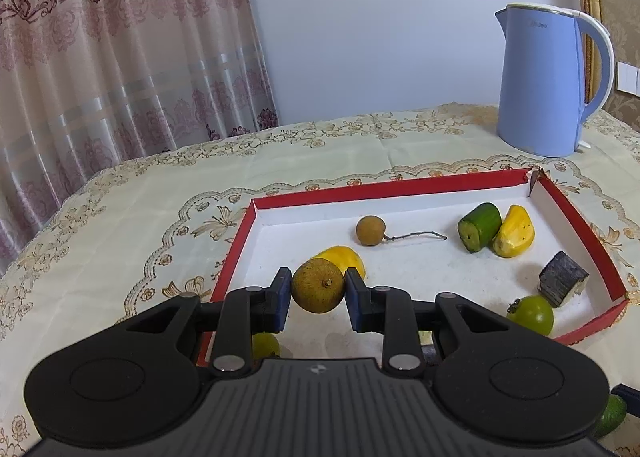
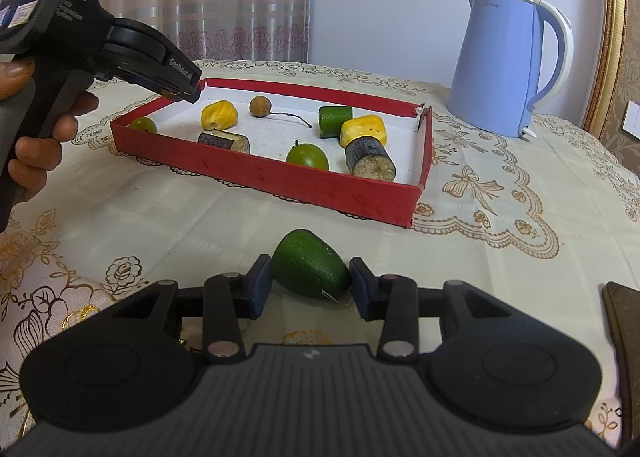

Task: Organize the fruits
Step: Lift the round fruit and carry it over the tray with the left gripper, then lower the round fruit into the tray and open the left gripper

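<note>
My left gripper [image 1: 318,291] is shut on a brown round fruit [image 1: 318,285] and holds it above the near left part of the red tray [image 1: 384,185]. In the right wrist view the left gripper [image 2: 182,91] hangs over the tray's far left corner; the fruit is hidden there. My right gripper [image 2: 310,283] is shut on a green avocado [image 2: 310,267] just above the tablecloth, in front of the tray [image 2: 280,181]. The tray holds two yellow pieces [image 2: 219,115], a small brown fruit with a stem [image 2: 260,105], a green cylinder [image 2: 335,121], green round fruits [image 2: 307,155] and dark cylinders [image 2: 370,159].
A blue kettle [image 2: 500,65] stands at the back right of the table, beyond the tray. A patterned cloth [image 2: 120,209] covers the table. A curtain [image 1: 120,49] hangs behind on the left. A dark object [image 2: 624,321] lies at the right edge.
</note>
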### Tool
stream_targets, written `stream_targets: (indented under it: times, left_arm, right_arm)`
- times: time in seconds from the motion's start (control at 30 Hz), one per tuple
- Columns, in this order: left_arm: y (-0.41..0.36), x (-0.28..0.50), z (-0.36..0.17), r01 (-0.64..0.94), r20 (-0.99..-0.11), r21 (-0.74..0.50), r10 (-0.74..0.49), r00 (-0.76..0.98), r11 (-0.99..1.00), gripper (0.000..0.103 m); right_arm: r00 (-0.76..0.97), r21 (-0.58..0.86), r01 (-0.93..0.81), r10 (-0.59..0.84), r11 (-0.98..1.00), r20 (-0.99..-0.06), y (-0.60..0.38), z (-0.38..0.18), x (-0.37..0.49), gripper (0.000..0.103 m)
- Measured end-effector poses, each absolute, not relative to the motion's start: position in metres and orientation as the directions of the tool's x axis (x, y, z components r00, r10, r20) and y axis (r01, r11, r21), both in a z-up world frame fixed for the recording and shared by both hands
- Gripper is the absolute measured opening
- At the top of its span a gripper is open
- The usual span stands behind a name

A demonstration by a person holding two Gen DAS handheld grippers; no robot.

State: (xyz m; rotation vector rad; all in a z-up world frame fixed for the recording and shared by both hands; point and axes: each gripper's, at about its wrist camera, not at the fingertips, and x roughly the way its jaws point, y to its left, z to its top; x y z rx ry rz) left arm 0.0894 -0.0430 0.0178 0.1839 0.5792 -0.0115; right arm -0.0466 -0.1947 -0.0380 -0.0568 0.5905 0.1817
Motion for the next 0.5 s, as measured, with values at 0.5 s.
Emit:
stream_targets:
  times: [0.5]
  left_arm:
    - [-0.051, 0.112, 0.018, 0.047, -0.541, 0.179, 0.059, 0.839, 0.983, 0.028]
  right_arm:
    - [0.815, 0.000, -0.187, 0.155, 0.982, -0.558, -0.196, -0.038, -0.046, 0.039]
